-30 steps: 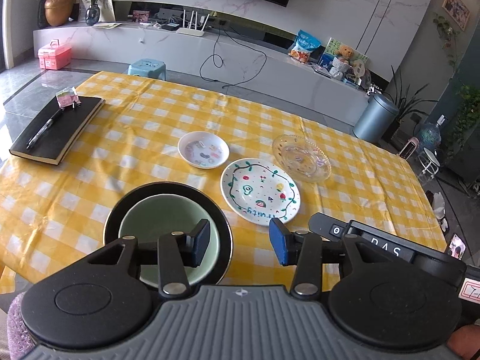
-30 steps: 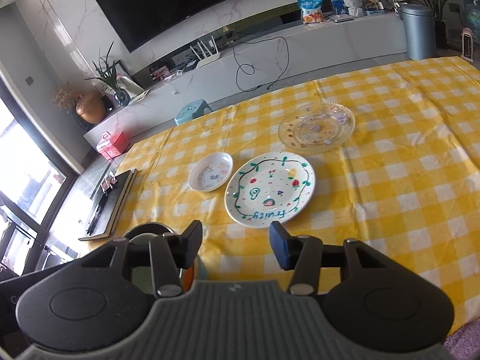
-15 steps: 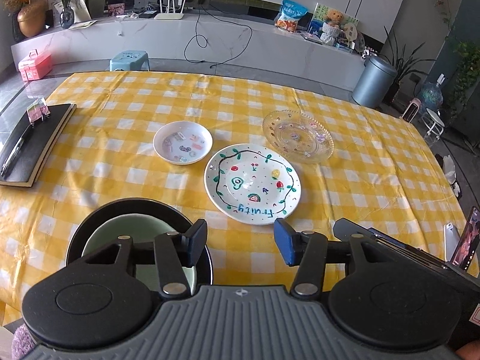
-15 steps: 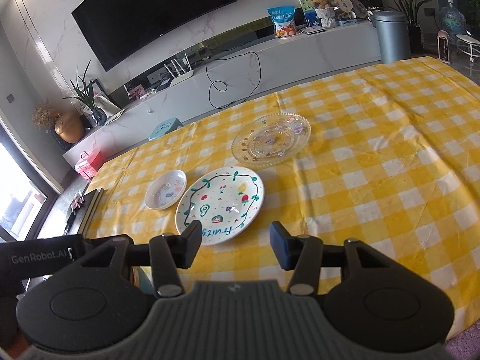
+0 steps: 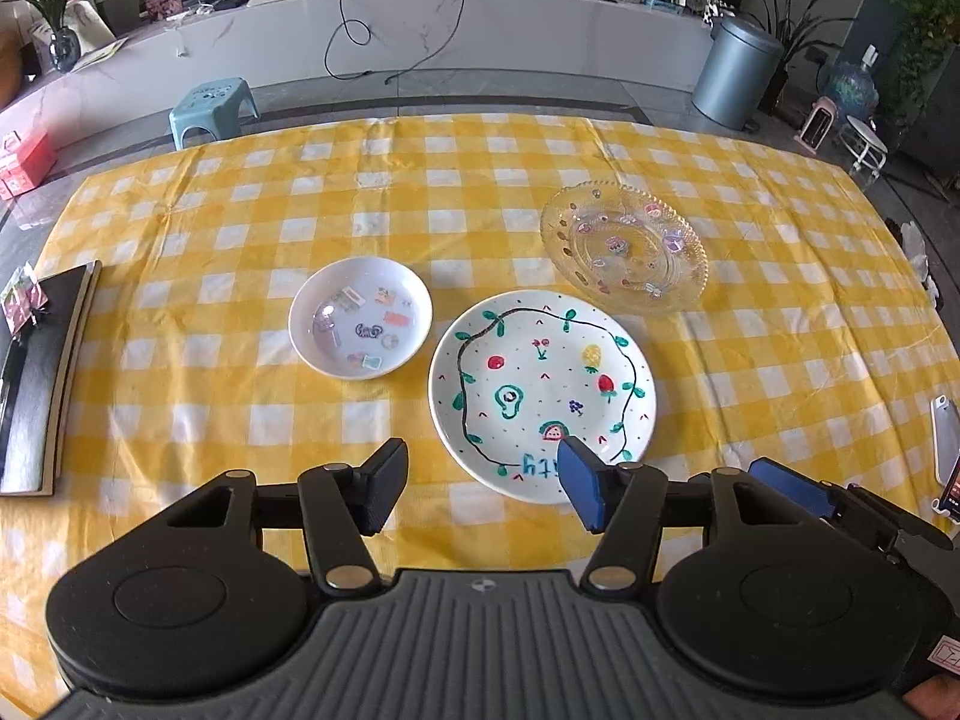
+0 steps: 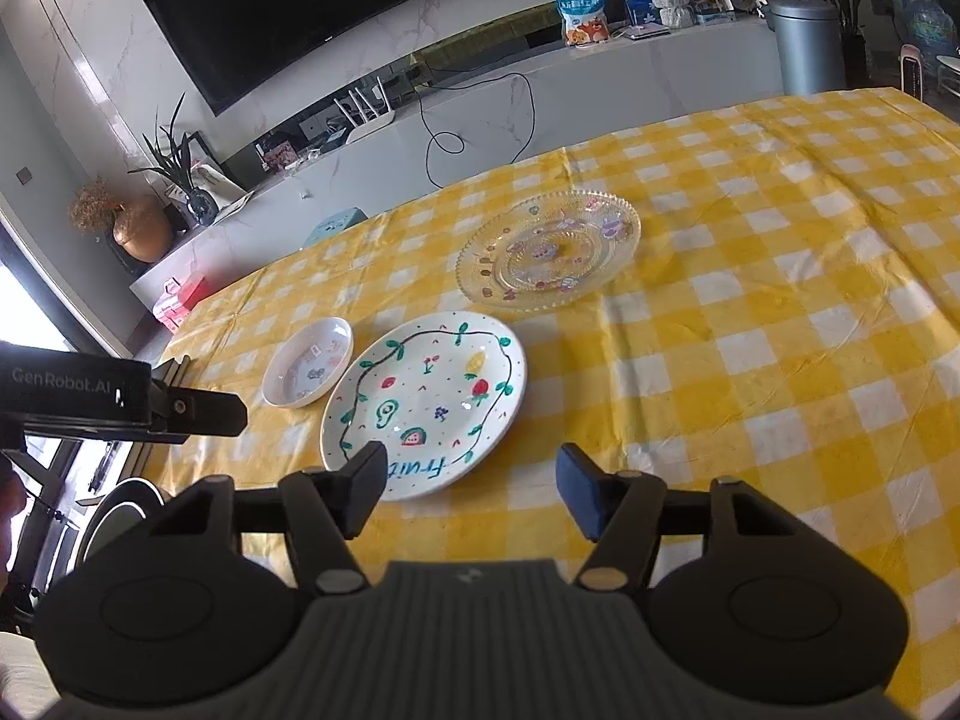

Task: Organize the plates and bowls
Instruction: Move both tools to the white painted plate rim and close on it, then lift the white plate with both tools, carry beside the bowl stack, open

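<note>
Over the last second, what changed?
Both grippers' jaws are opening, nothing between them. The left gripper slid from above the black-rimmed green bowl toward the white fruit-painted plate. Small white sticker dish, clear glass plate unmoved.

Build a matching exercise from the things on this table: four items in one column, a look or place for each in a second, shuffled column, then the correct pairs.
Column 1
1. small white dish
2. fruit-painted plate
3. clear glass plate
4. black notebook

Column 2
A. transparent, beaded rim, farthest back
B. at the table's left edge
C. stickers inside, left of the big plate
D. green vine ring, blue lettering, nearest the grippers

Pairs: 1-C, 2-D, 3-A, 4-B
</note>
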A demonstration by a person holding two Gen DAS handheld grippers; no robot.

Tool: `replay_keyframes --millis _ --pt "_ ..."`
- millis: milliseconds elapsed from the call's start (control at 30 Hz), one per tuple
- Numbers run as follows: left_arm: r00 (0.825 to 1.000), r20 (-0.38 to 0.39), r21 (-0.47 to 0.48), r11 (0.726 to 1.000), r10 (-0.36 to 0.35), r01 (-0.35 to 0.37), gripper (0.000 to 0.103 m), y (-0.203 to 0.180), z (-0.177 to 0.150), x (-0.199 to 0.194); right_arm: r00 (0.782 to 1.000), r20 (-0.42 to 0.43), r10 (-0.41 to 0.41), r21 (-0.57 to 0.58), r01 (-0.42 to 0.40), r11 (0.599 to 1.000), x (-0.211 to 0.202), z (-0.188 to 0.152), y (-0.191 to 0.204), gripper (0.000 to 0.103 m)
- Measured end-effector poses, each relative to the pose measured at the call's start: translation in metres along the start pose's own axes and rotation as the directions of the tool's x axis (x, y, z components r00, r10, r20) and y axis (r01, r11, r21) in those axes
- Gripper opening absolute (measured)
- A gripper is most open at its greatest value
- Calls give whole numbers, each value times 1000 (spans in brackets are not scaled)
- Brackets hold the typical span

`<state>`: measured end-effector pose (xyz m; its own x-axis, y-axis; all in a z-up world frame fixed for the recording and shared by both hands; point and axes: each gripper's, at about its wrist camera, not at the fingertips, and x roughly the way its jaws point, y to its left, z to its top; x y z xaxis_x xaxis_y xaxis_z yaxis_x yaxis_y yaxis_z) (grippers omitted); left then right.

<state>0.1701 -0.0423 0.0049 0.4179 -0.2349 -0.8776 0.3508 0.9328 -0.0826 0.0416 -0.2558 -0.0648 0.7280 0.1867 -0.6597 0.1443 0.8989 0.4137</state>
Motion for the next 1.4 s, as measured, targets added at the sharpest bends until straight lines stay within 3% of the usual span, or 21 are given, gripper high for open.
replay_keyframes --millis 267,400,533,633,900,1067,1200,1400 --pt "990 -141 51 999 -1 8 68 6 30 48 1000 -22 18 28 -18 999 28 13 -13 62" --pt "981 -193 62 998 32 -20 68 10 38 70 999 -44 19 48 -17 999 45 19 -18 56" --pt "972 -232 38 999 21 -13 65 16 45 85 997 -72 14 58 -10 998 59 23 -21 43" --pt "967 -256 28 1000 18 -12 56 19 46 96 996 -83 15 69 -9 998 68 25 -23 36" --pt "963 -270 -22 1000 -13 8 45 25 44 112 995 -103 14 91 -5 996 82 32 -28 26" --pt "962 -267 -79 996 -64 44 28 32 43 116 995 -99 20 100 -10 995 85 33 -30 23" --pt "962 -264 -103 994 -65 39 25 33 44 114 992 -118 48 133 -32 991 89 34 -32 8" --pt "958 -276 -147 988 -82 42 18 31 41 109 993 -118 19 141 -2 990 84 34 -33 8"
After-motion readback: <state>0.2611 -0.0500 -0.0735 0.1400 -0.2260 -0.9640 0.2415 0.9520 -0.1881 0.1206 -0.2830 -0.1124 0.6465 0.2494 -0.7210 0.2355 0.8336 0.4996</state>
